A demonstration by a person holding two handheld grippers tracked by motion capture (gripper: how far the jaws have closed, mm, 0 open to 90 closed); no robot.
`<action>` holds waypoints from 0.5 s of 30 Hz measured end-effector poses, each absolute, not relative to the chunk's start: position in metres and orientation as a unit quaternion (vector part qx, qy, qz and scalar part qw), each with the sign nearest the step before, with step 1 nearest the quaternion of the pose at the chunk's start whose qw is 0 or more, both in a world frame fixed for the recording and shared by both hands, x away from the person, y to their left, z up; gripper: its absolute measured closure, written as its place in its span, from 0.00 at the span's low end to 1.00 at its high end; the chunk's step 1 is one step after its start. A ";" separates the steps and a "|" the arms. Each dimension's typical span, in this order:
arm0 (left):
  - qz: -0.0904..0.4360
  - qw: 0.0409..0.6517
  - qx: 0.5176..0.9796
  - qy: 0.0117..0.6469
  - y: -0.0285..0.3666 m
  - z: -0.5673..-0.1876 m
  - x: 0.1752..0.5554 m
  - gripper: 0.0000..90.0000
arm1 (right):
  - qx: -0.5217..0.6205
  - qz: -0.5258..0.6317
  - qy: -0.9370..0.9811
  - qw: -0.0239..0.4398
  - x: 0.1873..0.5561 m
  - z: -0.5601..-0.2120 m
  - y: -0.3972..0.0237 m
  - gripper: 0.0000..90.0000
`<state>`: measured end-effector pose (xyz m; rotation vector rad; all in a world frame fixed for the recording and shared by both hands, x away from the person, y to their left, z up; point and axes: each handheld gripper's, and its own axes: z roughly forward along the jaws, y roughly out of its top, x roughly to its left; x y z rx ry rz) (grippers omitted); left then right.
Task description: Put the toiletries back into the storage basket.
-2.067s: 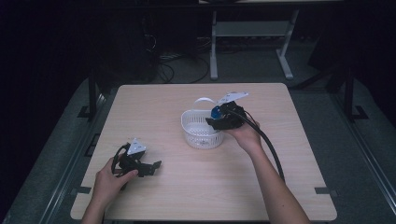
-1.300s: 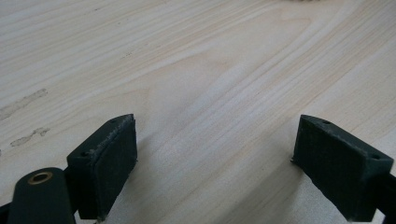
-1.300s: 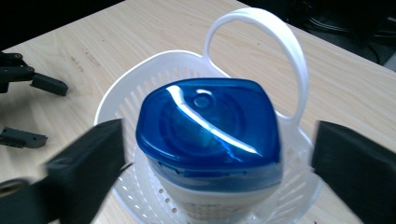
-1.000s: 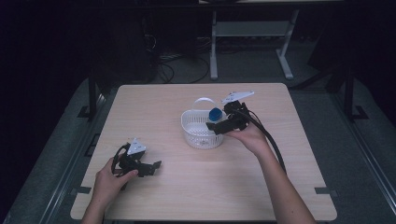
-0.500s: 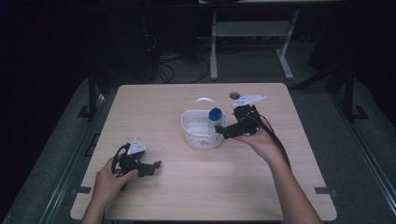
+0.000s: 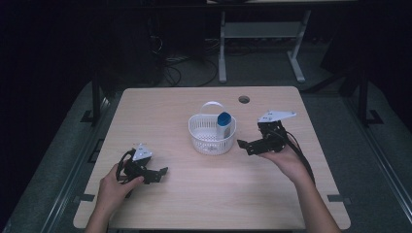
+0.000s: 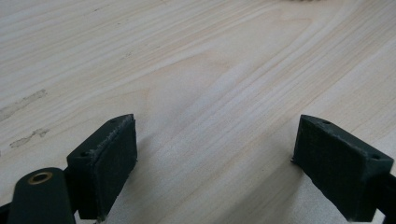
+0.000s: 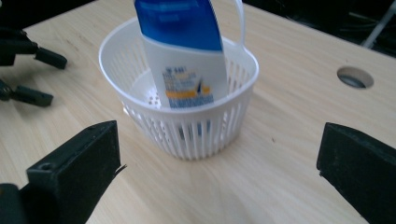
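A white slatted basket with a hoop handle stands mid-table. Inside it a white bottle with a blue cap leans upright against the right wall. My right gripper hovers just right of the basket, pointing at it, open, with nothing between its jaws. My left gripper rests low over the bare wood at the front left, open and empty. In the right gripper view the left gripper shows far off beyond the basket.
A round cable hole sits in the light wood table behind the right gripper. A white desk frame and cables stand on the dark floor beyond the table's far edge.
The right gripper has let go of the bottle, which now stands in the basket, and drawn back to the right and toward the person. The left gripper has stayed put.
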<state>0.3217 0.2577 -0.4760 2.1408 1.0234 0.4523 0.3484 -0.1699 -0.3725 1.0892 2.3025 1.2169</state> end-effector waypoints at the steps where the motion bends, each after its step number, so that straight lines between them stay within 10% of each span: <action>1: 0.175 0.355 0.829 0.396 0.258 -0.476 0.322 0.14 | 0.383 0.427 0.804 0.157 0.347 -0.375 -0.172 0.00; 15: 0.175 0.355 0.828 0.396 0.258 -0.476 0.322 0.14 | 0.404 0.412 0.802 0.151 0.319 -0.399 -0.201 0.00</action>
